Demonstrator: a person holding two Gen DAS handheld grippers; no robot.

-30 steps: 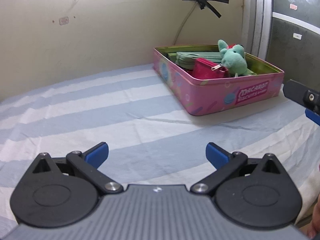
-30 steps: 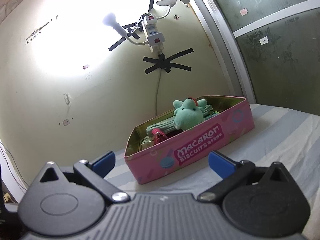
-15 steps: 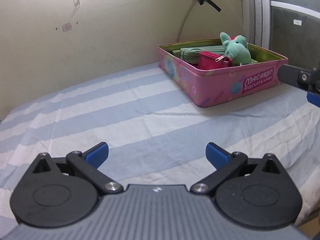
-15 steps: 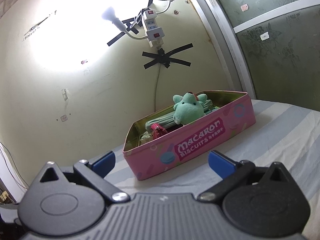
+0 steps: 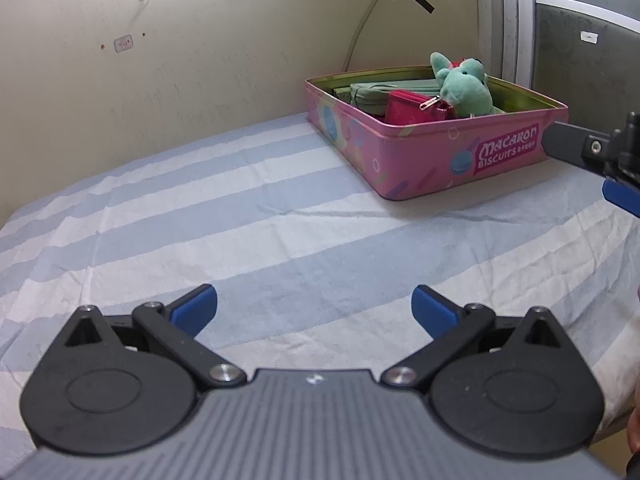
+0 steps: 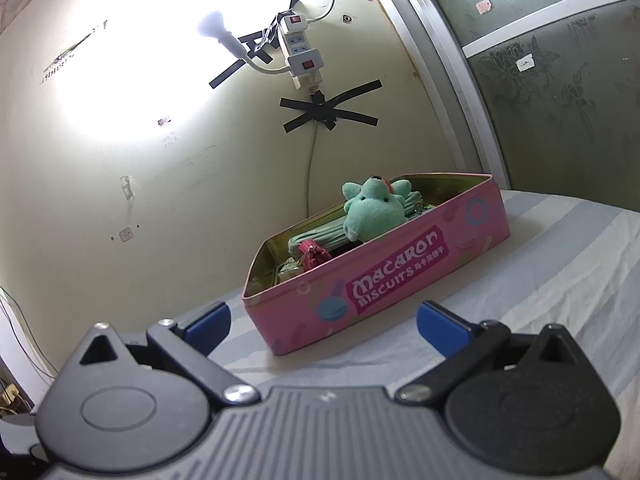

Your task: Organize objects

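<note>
Right wrist view has the right gripper spread wide and empty just before the pink biscuit tin holding the green plush toy, seemingly perched high enough to tumble if nudged, while the left gripper gapes empty

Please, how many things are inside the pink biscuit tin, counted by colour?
Inside the pink tin:
Green plush toy: 1
Green pouch: 1
Red pouch: 1
Small greenish item, unclear: 1
Total: 4 visible; more could be hidden underneath.
</note>
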